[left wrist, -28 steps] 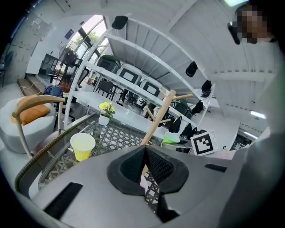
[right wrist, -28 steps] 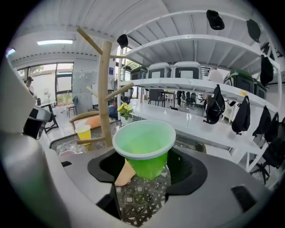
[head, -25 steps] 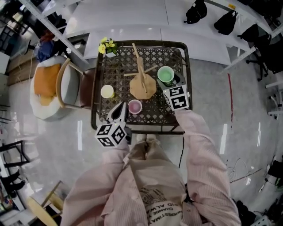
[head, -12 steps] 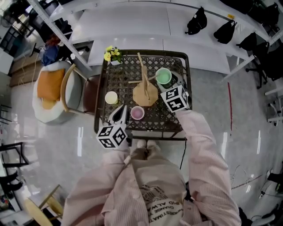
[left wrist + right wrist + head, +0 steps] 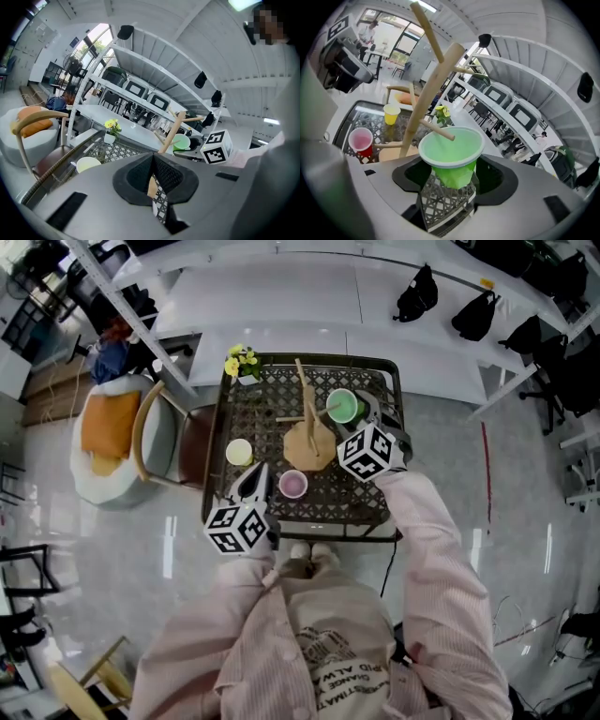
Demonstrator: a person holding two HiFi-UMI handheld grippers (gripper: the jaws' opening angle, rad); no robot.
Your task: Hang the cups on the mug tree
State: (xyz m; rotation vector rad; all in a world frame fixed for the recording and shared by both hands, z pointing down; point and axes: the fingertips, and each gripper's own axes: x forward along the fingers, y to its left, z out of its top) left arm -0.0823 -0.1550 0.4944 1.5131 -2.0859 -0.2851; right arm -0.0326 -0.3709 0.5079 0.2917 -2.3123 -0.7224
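The wooden mug tree (image 5: pixel 307 432) stands mid-table on a black lattice table (image 5: pixel 268 402). My right gripper (image 5: pixel 361 418) is shut on a green cup (image 5: pixel 342 407), holding it upright just right of the tree. In the right gripper view a peg tip (image 5: pixel 440 132) crosses the green cup's (image 5: pixel 452 154) mouth, with the trunk (image 5: pixel 429 89) close behind. A yellow cup (image 5: pixel 239 452) and a pink cup (image 5: pixel 292 485) stand left of and in front of the tree. My left gripper (image 5: pixel 251 482) hovers shut and empty at the table's near-left edge, its tip (image 5: pixel 152 161) aimed toward the tree (image 5: pixel 171 133).
A small pot of yellow flowers (image 5: pixel 246 367) sits at the table's far-left corner. A chair with an orange cushion (image 5: pixel 112 427) stands left of the table. White benches (image 5: pixel 309 296) with black bags (image 5: pixel 415 292) run behind it.
My right gripper has carried the green cup a little left, closer to the mug tree's pegs. The left gripper has stayed put.
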